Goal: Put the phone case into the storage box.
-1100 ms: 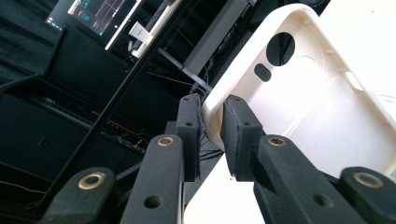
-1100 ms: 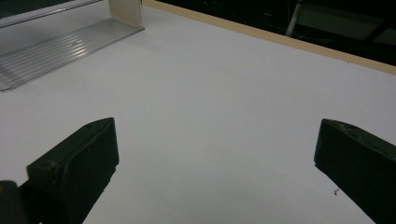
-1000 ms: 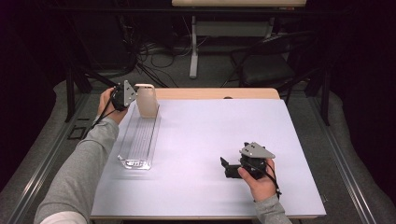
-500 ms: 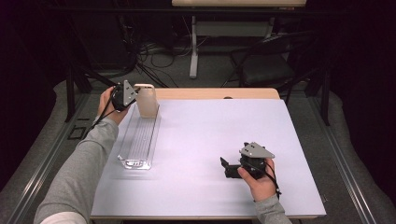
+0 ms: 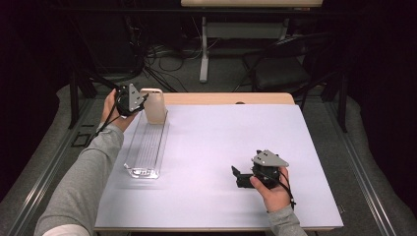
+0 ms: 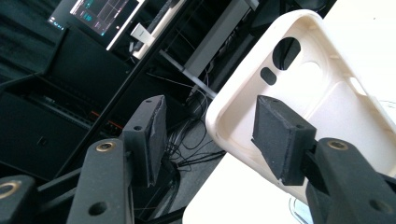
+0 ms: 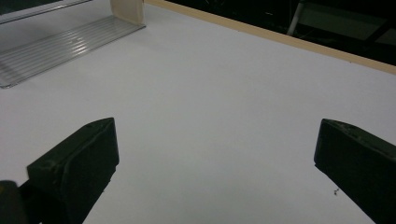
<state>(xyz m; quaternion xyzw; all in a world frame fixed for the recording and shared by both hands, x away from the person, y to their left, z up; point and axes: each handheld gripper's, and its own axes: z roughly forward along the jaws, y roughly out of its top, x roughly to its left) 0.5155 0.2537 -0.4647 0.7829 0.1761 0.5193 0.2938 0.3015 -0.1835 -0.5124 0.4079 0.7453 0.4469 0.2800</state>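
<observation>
Jaws of the left claw have just been opening and now stand apart, one pad inside the cream phone case, no longer pinching it. Case stands upright at the far end of the clear ribbed tray, near the table edge. Right claw, spread wide, hovers over bare table, hands unmoved.

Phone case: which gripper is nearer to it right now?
Left. The left gripper is right at the cream phone case, standing at the far end of the clear rack, its fingers just opened around the case's edge. The right gripper rests far off, open.
</observation>
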